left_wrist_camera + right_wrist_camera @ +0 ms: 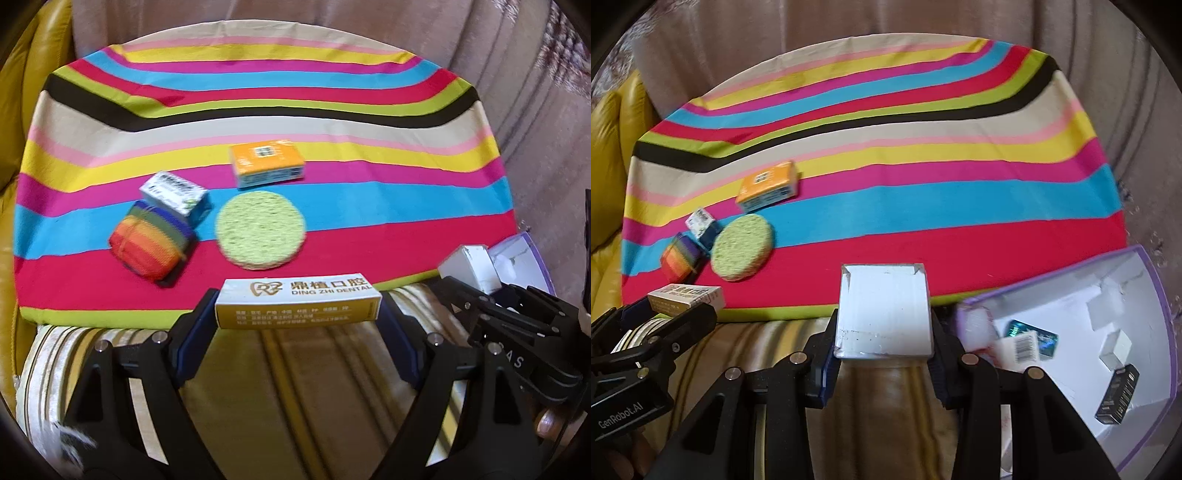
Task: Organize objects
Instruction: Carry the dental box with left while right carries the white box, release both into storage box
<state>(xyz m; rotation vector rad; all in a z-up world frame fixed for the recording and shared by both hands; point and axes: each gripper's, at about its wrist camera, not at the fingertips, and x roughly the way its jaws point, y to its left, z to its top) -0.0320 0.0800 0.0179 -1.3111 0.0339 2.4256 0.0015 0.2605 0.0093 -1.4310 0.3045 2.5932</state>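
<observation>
gripping a dental box left, white box right, jaws clamped, sponge ahead.

Black gripper, blue pads, silver screws

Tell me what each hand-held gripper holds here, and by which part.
The left hand-held gripper clamps the long yellow-and-white dental box by its two short ends. The right hand-held gripper grips the white box by its two opposite sides.
</observation>
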